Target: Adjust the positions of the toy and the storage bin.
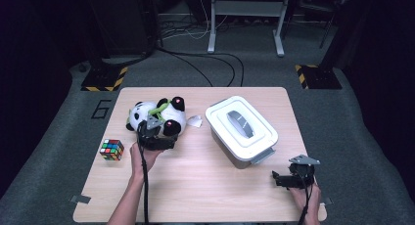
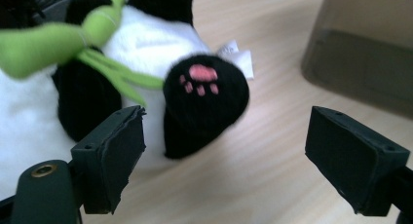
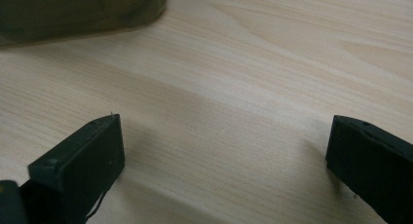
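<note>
Panda plush toy (image 1: pixel 156 115), soft black-and-white fur with a lime-green fabric scarf (image 2: pixel 58 39), lies on the pale wood-grain bench (image 1: pixel 195 186) right in front of the left gripper (image 2: pixel 224 160). One black foot with pink paw-pad stitching (image 2: pixel 204 100) sits between that gripper's two fingers, which stand wide apart and touch nothing. A white sewn-in tag (image 2: pixel 238 58) pokes out beyond the foot; its print is too blurred to read. Off past the left fingers' outer side rests a multicoloured puzzle cube (image 1: pixel 112 149). The right gripper (image 3: pixel 224 170) hovers low over bare wood, fingers spread apart. Beyond them, a white-lidded rectangular plastic box with a grey handle (image 1: pixel 241 129) is cut off at the frame edge. A dark "6" (image 1: pixel 100 109) marks the grey carpet (image 1: pixel 342 112).
</note>
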